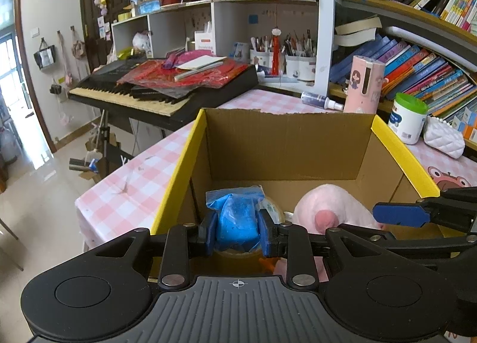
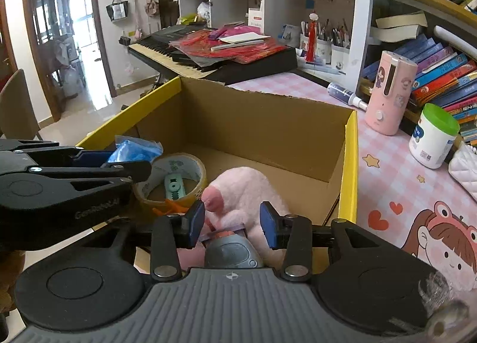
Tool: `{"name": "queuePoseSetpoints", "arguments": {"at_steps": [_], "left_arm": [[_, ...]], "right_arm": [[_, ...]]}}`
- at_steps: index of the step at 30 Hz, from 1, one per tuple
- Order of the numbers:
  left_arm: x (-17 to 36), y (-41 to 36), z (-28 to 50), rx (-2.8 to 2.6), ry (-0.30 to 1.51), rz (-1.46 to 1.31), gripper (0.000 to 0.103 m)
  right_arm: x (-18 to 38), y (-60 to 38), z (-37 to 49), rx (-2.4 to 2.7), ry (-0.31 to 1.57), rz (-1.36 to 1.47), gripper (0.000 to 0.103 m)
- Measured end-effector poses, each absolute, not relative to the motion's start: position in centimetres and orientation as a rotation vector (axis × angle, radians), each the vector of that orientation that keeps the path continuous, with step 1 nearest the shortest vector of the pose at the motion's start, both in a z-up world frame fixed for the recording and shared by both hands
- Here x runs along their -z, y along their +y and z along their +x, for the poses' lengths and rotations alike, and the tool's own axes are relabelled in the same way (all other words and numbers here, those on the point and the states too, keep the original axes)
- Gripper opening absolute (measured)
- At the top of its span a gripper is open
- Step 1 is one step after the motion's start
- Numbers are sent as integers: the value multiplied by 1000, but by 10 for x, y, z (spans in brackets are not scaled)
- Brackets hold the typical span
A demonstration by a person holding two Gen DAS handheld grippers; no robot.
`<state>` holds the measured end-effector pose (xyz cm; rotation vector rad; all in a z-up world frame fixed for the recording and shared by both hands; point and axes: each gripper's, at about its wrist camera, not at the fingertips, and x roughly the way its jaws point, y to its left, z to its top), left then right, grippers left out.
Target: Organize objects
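The left gripper (image 1: 237, 231) is squeezed tight on a small blue plastic bag (image 1: 237, 219) with something soft and blue inside. It holds the bag just above the open brown cardboard box with yellow edges (image 1: 286, 146), at the box's near left corner.

The bag looks light and squishy. Its plastic skin is crinkly and may be a bit slippery. The pads press on the fat middle of the bag, which looks like the best spot, because the thin flat top would slide out.

Inside the box, right under the bag, lies a clear roll of sticky tape (image 2: 171, 177) with a small green toothed plastic piece (image 2: 176, 188) in its hole. The tape is hard and round, so I think the bag could rest on it without harm.

Beside the tape, in the near middle of the box, sits a fluffy pink plush toy (image 2: 241, 188). The right gripper (image 2: 231, 223) has its fingers apart, one on each side of the toy. A small grey object (image 2: 231, 249) sits just under the gripper; I cannot tell what it is.
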<state>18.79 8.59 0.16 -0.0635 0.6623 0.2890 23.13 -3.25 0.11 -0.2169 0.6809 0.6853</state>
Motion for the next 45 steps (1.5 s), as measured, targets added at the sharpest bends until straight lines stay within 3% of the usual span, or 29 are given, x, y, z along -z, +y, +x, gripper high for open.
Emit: {"name": "queuePoseSetpoints", "arguments": {"at_steps": [5, 9, 13, 15, 22, 29, 45], "left_arm": [[-2, 85, 186, -290, 658, -77, 31], [-5, 87, 179, -317, 635, -82, 52], [-11, 87, 168, -330, 605, -99, 61], [-16, 89, 161, -309, 582, -123, 72], [-34, 83, 132, -283, 487, -129, 88], [-42, 79, 103, -258, 434, -140, 93], [-30, 77, 31, -206, 490, -163, 98]], "right_arm": [[-4, -35, 228, -668, 657, -220, 49], [-6, -40, 227, -641, 659, -196, 50], [-9, -41, 219, -620, 639, -199, 52], [-12, -41, 213, -609, 623, -206, 64], [-26, -44, 183, -573, 525, -211, 77], [-38, -55, 151, -485, 464, -176, 88], [-26, -63, 64, -311, 507, -192, 100]]}}
